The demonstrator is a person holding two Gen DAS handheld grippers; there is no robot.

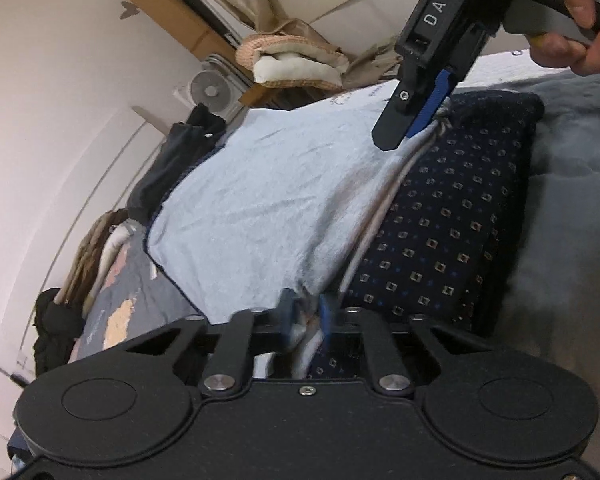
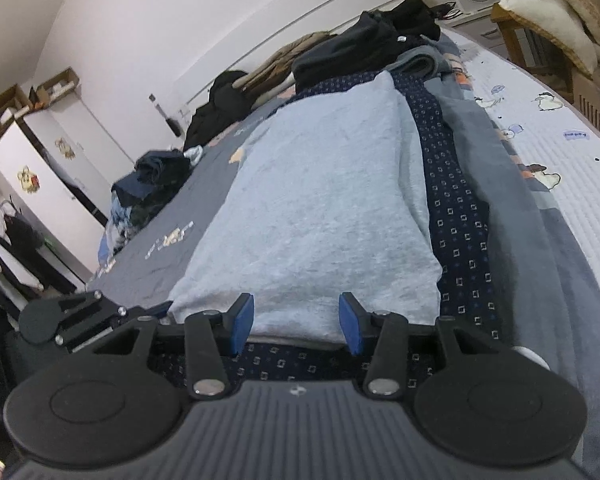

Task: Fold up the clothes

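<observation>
Grey garment (image 2: 320,200), pale and wrinkled, lies spread flat on a dark blue patterned cloth (image 2: 456,216) on the bed (image 2: 572,160), with a heap of black clothes (image 2: 364,48) at its far end. Left gripper (image 1: 306,314), seen from its own camera, has its blue pads nearly together and pinched on one bunched corner of the grey garment. Right gripper (image 2: 296,322) stands about half open at the near hem, its blue pads (image 2: 245,320) apart on either side of the edge and pressing on nothing.
</observation>
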